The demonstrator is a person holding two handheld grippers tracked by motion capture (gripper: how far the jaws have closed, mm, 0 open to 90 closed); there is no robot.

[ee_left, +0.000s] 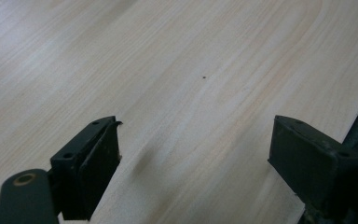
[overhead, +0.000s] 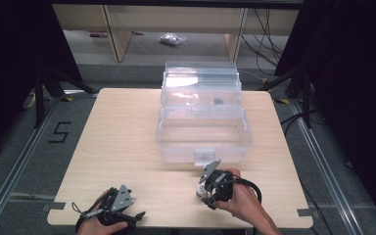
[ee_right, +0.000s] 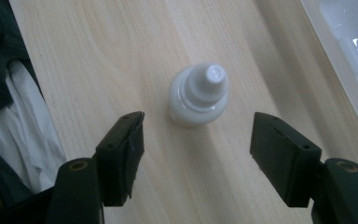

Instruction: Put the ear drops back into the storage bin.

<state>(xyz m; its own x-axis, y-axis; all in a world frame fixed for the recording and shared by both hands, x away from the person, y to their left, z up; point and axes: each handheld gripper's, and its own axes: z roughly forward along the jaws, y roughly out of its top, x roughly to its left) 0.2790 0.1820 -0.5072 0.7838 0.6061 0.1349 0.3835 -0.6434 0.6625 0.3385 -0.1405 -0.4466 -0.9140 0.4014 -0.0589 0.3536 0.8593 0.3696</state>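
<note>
Between your right tongs (ee_right: 198,147), spread apart and touching nothing, a squat white plastic bottle (ee_right: 198,95) with a ribbed conical cap stands upright on the pale wood-grain table (overhead: 127,127), near a clear plastic box (overhead: 203,132). Your left tongs (ee_left: 193,154) gape over bare wood.

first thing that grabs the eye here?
The big clear plastic box, lid open, at the table's far middle. Then the small white bottle standing upright on the wood just ahead of the right gripper, whose jaws are apart and not touching it. The left gripper waits open over bare table.
</note>
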